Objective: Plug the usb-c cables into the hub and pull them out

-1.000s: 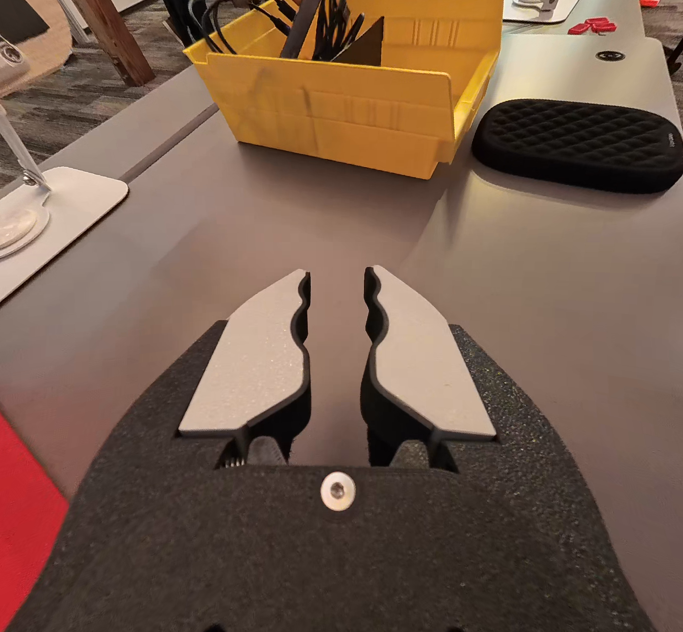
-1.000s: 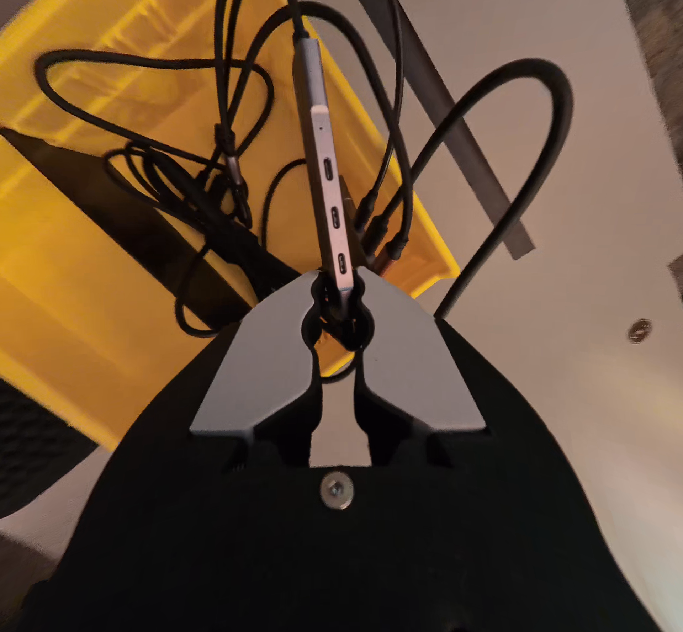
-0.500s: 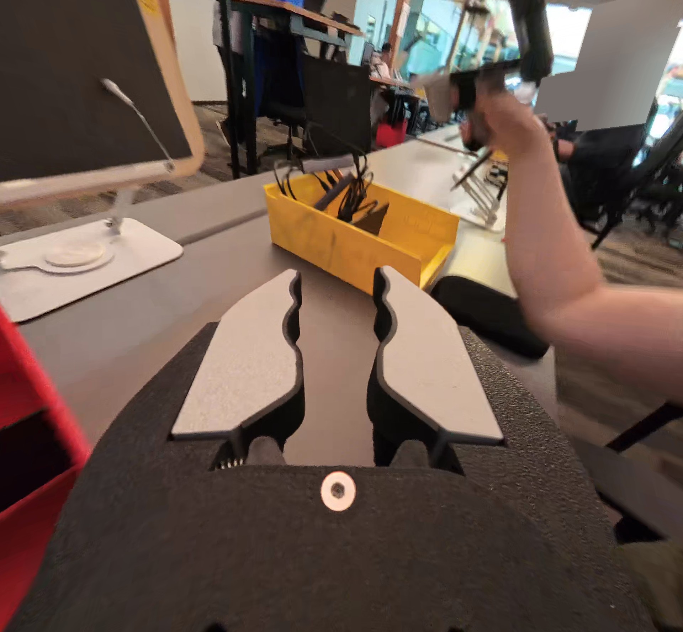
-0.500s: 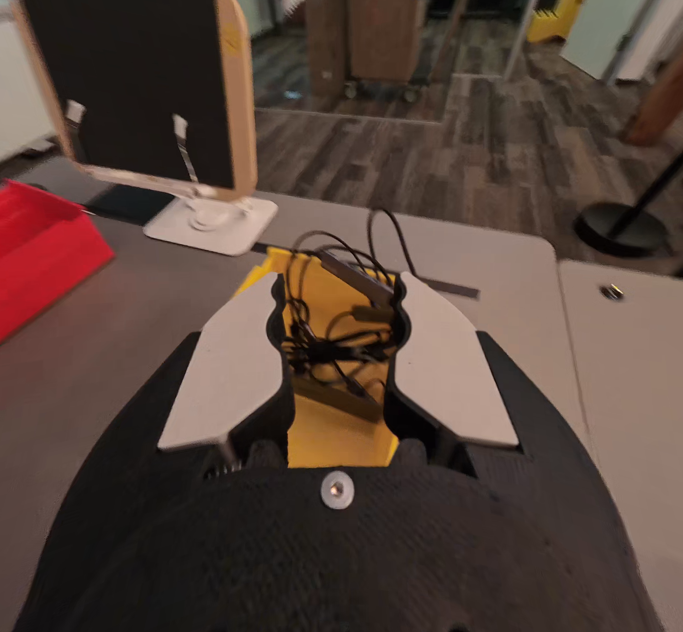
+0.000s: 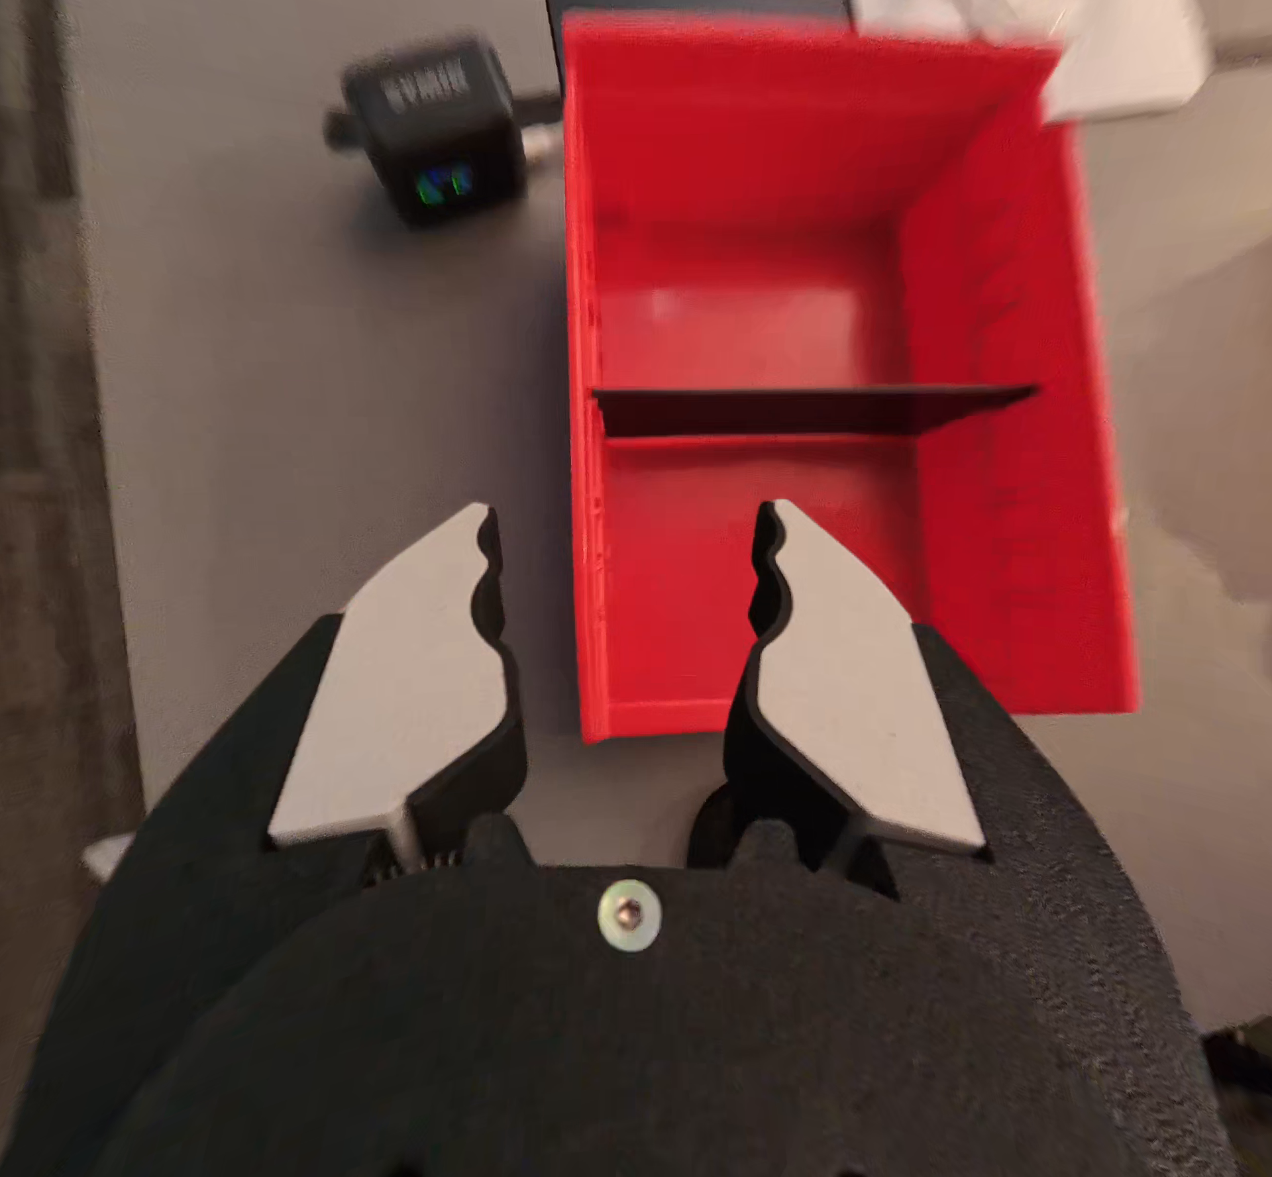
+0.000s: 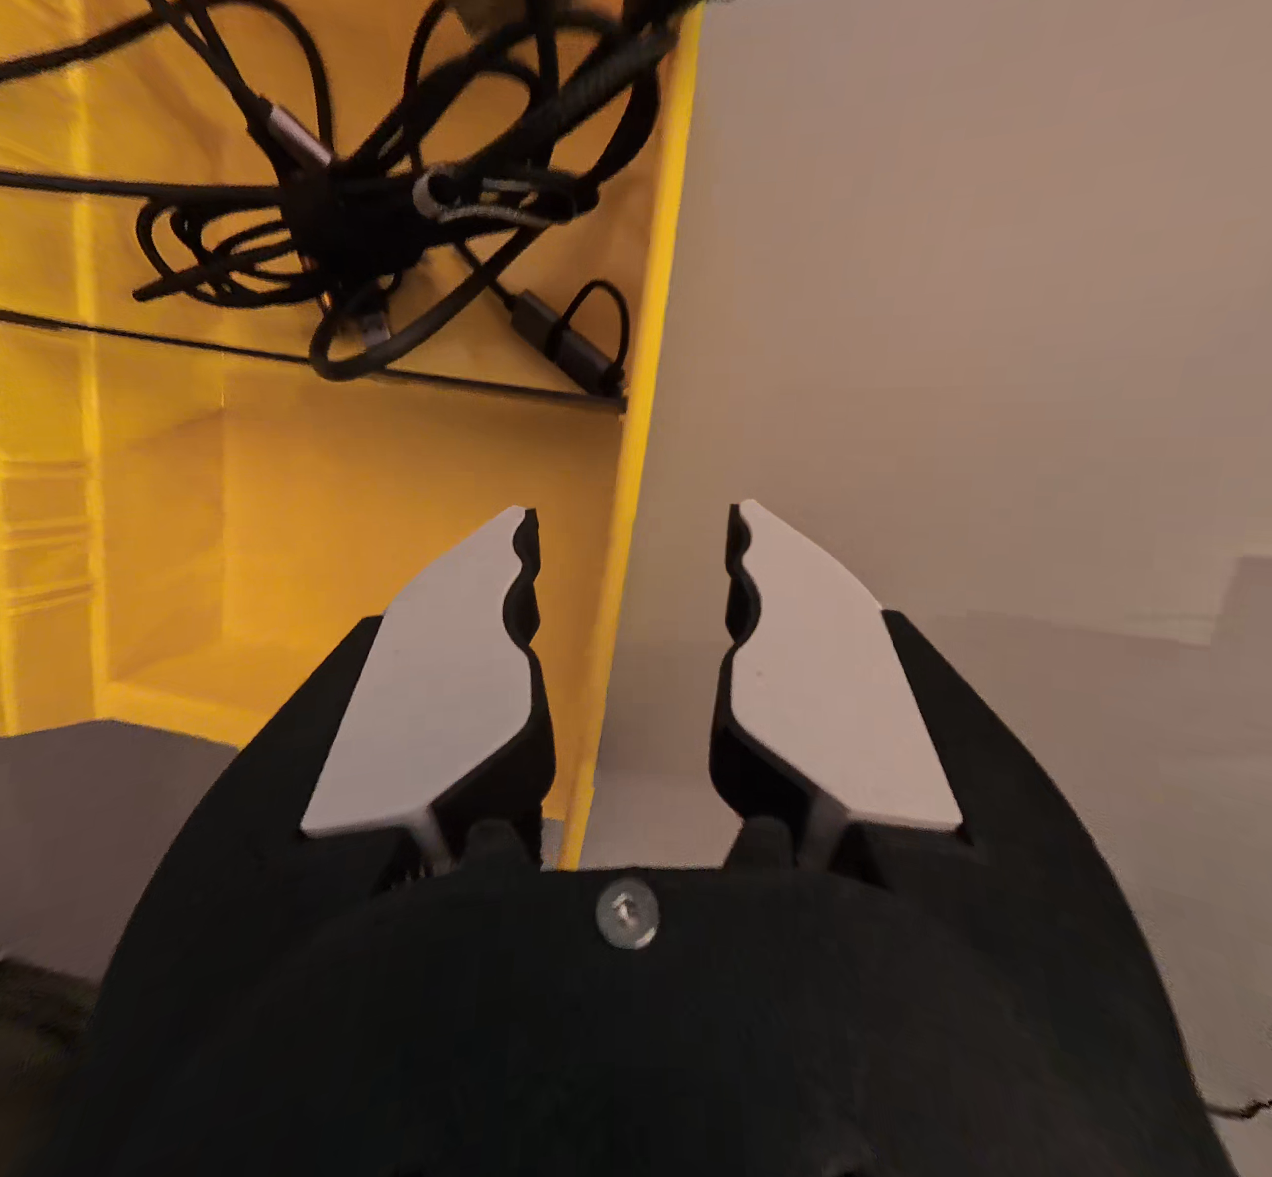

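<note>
Your left gripper (image 5: pixel 623 518) has a rough, grainy matt black body, smooth matt grey finger plates and a shiny metal screw (image 5: pixel 628 915). At upper right of the left wrist view, the red bin (image 5: pixel 998 524) looks like smooth plastic with a slight sheen; its divider (image 5: pixel 791 411) is matt black. In your right wrist view, the yellow bin (image 6: pixel 275 559) is smooth plastic too, and one cable (image 6: pixel 606 70) at top centre shows a woven, braided sleeve. The grey tabletop (image 6: pixel 963 318) looks matt.
</note>
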Demonstrator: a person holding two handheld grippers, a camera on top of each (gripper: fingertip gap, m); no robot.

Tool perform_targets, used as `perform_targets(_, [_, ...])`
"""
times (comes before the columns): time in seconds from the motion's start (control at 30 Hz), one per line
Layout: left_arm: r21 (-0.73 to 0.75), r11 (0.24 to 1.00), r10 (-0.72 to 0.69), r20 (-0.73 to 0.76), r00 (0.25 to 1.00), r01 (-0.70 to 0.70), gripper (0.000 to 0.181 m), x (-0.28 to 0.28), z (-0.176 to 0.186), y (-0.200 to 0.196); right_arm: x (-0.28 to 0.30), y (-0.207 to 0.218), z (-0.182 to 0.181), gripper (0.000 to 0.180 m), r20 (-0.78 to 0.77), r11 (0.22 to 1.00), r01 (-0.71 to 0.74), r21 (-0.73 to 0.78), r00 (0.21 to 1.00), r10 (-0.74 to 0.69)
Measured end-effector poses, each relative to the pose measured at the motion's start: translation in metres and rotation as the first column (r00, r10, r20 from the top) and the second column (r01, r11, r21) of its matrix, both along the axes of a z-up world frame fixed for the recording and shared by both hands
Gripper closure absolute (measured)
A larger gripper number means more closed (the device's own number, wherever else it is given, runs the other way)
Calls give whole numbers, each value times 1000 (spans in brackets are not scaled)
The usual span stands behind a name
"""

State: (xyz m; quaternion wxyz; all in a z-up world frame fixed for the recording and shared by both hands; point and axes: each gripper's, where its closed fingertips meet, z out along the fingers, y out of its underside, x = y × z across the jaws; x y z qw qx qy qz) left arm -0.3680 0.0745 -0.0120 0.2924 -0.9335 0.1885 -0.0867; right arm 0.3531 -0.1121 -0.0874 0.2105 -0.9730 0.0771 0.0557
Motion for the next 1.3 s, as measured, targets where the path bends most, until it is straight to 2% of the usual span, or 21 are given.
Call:
perform_targets(0.07, [-102,995,11,-95,995,-21,106,-12,-27,7,-4,-8,-14,135,5,994,-4,-111,1000,5])
perform_targets(0.1, [-144,990,-4,-103,995,-11,109,-12,-39,8,-6,-12,-20,142,15,985,-11,-171,1000,13])
perform_targets(0.13, [-191,982,-22,-86,996,5,114,-10,-51,8,-12,-14,-25,159,2,976,-32,-214,999,33])
perform_targets(0.17, [-236,972,-25,-73,997,7,115,-11,-61,8,-16,-14,-28,163,-3,970,-41,-240,999,42])
perform_targets(0.23, [-305,952,-9,-94,996,-20,127,-20,-79,8,-11,-15,-33,171,49,957,-14,-289,998,30])
perform_targets(0.3, [-354,935,-27,-49,998,8,137,-17,-89,7,-16,-15,-32,172,23,958,-10,-287,1000,17])
perform_targets(0.37, [-390,919,-61,13,998,62,158,-6,-95,4,-25,-18,-32,172,-11,958,-45,-285,999,43])
perform_targets(0.43, [-430,900,-94,-15,995,79,175,-2,-102,-1,-38,-22,-32,171,-49,950,-73,-302,997,61])
perform_targets(0.57, [-449,886,-209,-168,963,114,174,2,-105,-14,-58,-24,-32,171,-11,933,-78,-350,997,79])
perform_targets(0.7, [-477,870,-238,-193,952,121,169,23,-103,-26,-87,-19,-32,171,8,949,-62,-311,998,68])
perform_targets(0.8, [-482,861,-274,-172,946,162,169,44,-103,-34,-111,-15,-33,170,38,958,-92,-272,994,106])
perform_targets(0.97, [-517,831,-340,-179,923,206,167,69,-105,-56,-156,-8,-32,170,22,938,-186,-293,979,202])
perform_targets(1.1, [-532,815,-364,-164,917,228,169,83,-104,-67,-181,-1,-32,170,20,928,-189,-320,978,206])
perform_targets(1.2, [-546,797,-392,-145,909,257,162,90,-103,-74,-187,3,-33,171,19,929,-168,-330,983,185])
perform_targets(1.3, [-513,808,-409,-134,903,290,160,93,-97,-69,-183,7,-31,159,58,947,-124,-295,987,147])
